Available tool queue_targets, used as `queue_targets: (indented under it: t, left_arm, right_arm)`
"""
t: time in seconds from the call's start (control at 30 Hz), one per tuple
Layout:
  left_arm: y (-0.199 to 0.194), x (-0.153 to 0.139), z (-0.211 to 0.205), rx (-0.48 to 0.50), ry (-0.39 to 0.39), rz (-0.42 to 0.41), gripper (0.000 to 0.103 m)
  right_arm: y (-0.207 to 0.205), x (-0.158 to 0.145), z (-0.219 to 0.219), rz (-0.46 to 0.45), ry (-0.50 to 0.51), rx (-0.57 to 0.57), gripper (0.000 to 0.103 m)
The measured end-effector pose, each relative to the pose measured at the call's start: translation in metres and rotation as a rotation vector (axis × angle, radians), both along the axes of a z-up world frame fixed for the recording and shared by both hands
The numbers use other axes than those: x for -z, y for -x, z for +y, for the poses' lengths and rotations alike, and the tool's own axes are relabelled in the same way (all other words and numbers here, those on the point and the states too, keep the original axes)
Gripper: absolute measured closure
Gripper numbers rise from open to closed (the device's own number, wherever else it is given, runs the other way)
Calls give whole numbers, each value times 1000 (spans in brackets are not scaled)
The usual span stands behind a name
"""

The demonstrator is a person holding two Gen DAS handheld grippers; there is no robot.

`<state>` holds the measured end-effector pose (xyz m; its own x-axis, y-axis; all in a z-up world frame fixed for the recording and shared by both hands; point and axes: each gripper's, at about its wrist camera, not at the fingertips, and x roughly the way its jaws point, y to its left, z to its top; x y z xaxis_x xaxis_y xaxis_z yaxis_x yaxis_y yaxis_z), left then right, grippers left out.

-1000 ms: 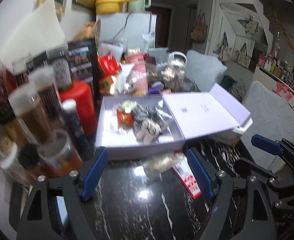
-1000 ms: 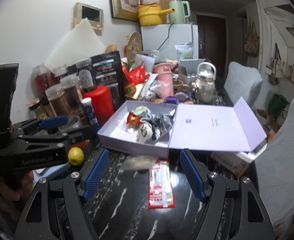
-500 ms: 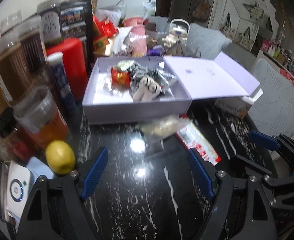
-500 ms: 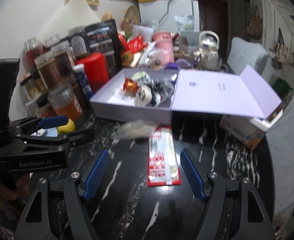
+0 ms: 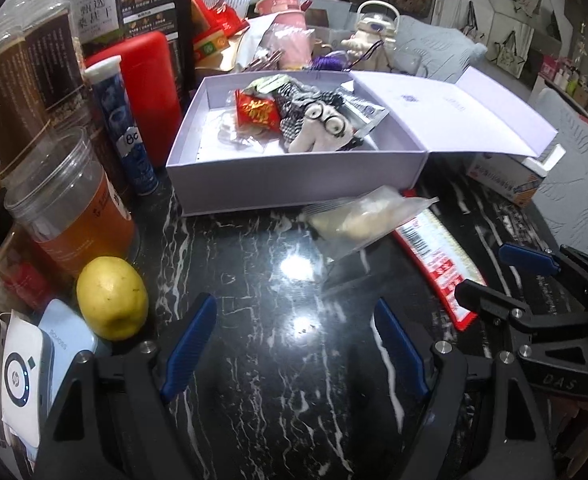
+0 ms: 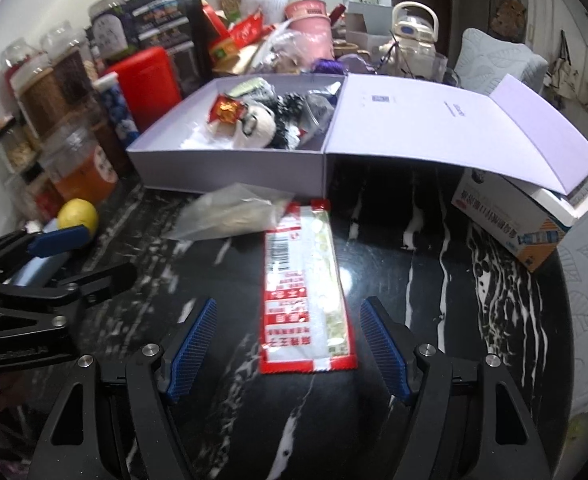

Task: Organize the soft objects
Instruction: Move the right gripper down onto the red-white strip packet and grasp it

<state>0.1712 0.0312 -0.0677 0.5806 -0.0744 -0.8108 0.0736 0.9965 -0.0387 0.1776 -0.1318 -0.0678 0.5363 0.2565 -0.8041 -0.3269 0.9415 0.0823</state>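
An open lavender box [image 5: 294,172] [image 6: 230,168] holds a plush toy with glasses [image 5: 326,124] [image 6: 258,124], a red packet [image 5: 258,110] and other soft items. In front of it lie a clear plastic bag [image 5: 366,218] [image 6: 234,210] and a long red-and-white packet [image 6: 306,292] [image 5: 438,268] on the black marble table. My left gripper [image 5: 294,344] is open and empty, short of the bag. My right gripper [image 6: 288,346] is open, its fingers on either side of the red packet's near end, above it.
Jars [image 5: 70,208], a blue tube [image 5: 122,128], a red canister [image 5: 146,92] and a lemon [image 5: 112,298] [image 6: 77,214] crowd the left side. A white device [image 5: 22,376] lies at the near left. A medicine carton [image 6: 522,224] sits under the box lid on the right.
Both grippers have tilted down and moved lower toward the table. The right gripper now straddles the red packet. Both stay open.
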Motion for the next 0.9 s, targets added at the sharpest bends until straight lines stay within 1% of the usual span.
queue_targets:
  t: [0.1,0.13,0.27,0.4,0.47,0.5,0.57,0.6,0.7,0.77,0.9]
  left_arm:
    - [-5,1,2,0,19,10,22]
    - [-6,0,2,8,37,3,22]
    - [-12,-7,2,23,66,-13,22]
    - [-21,-11,2,34,101,-20,22]
    - [-27,-12,-1,41,105,-20,22]
    - [-30,-11,-2,42,105,-16,22]
    - [-39,-10,-5,33,120,0,22]
    - [-43,-9,-6,30,134,2,22]
    - [-53,-9,-12,29,144,8,22]
    - [-60,-8,-18,23,120,14,22]
    - [-72,-7,-25,29,121,20,22]
  right_arm:
    - [-11,10,1,22,10,-7,28]
    - [-13,13,1,29,9,-11,28]
    - [-26,24,3,52,17,-19,28]
    - [-31,31,8,42,68,-27,28]
    - [-33,36,8,63,57,-30,29]
    - [-32,35,8,48,60,-23,29]
    - [-31,35,8,39,64,-19,37]
    - [-31,35,8,29,70,-21,46]
    - [-28,34,7,8,78,-40,56]
    - [-26,33,3,13,66,-44,56]
    - [-21,32,-7,12,65,-34,56]
